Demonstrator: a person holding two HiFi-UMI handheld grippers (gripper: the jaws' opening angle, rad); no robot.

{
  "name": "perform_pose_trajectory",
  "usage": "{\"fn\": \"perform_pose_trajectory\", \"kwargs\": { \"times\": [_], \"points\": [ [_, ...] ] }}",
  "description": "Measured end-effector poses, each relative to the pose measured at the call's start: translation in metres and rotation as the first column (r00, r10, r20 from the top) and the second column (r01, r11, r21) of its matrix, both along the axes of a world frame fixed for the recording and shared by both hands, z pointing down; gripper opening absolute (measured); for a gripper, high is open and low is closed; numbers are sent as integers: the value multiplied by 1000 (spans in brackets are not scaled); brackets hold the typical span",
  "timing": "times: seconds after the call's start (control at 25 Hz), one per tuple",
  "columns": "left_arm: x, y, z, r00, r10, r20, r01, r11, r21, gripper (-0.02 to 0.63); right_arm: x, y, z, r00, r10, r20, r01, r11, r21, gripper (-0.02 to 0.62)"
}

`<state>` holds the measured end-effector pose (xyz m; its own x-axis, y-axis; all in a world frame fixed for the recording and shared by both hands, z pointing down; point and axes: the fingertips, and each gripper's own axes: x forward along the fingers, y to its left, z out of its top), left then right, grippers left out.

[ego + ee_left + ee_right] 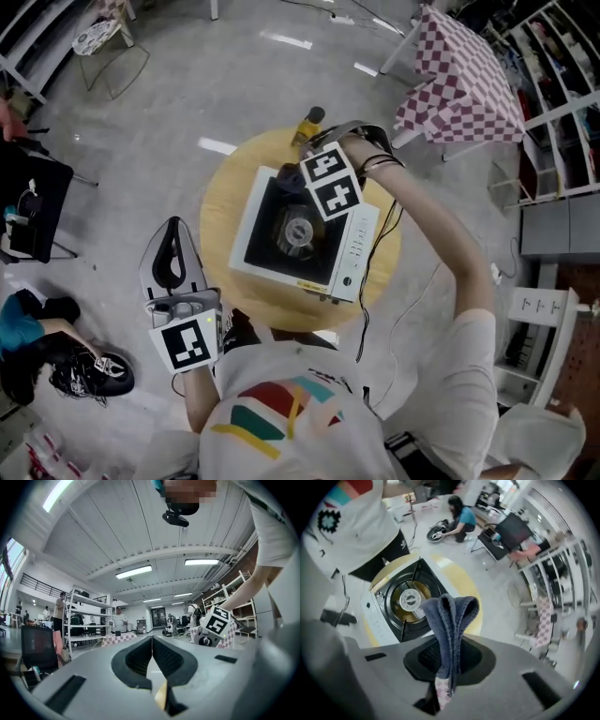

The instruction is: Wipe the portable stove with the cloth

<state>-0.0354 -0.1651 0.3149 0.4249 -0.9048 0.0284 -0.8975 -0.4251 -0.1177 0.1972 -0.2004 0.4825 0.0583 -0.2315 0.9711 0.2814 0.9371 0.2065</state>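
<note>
While we leaned over the round yellow table (pixel 217 202), the stove (pixel 265 230) sat on it, white-bodied with a black top and a round burner (pixel 298 232) at its middle; its control panel lay along the side nearer our right arm.

Our right gripper (pixel 449 662) reached over the far corner of the stove; its jaws were clenched on the cloth (pixel 451 618), a blue-grey piece folded over on itself, so that the fold stood out past the jaw tips and a pink-checked end showed behind them; in the right gripper view the cloth hung in front of the burner, above the stove's black top; we could not tell whether it touched the stove.

Our left gripper (pixel 152 644) was well apart from all this, off the table at its left and close to our body, over the grey floor (pixel 169 103); its jaws were pressed together with nothing between them; it pointed out into the room and up at the ceiling (pixel 140 536), and from its view the marker cube (pixel 217 623) of the right gripper showed at the right.
</note>
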Motion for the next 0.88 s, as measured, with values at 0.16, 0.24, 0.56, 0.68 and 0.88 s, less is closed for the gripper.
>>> {"fn": "perform_pose_trajectory", "kwargs": {
  "times": [0.16, 0.24, 0.56, 0.68, 0.88],
  "points": [
    [-34, 5, -7, 997, -73, -5, 73, 997, 10, 6, -55, -17, -1, 967, -251, -34, 252, 967, 25, 32],
    [-56, 5, -4, 995, -94, 12, 94, 996, -10, 6, -74, -26, 1, 950, -311, -42, 312, 950, 27, 32],
    [-127, 11, 2, 972, -234, -10, 232, 969, -88, 6, -98, -53, 41, 871, -462, -170, 461, 886, -46, 32],
    [-137, 15, 12, 966, -257, -12, 254, 961, -109, 6, -87, -53, 60, 841, -491, -226, 488, 870, -73, 32],
    [-146, 19, 18, 961, -277, -13, 273, 954, -124, 6, -81, -50, 67, 824, -505, -257, 503, 860, -78, 32]
  ]
}}
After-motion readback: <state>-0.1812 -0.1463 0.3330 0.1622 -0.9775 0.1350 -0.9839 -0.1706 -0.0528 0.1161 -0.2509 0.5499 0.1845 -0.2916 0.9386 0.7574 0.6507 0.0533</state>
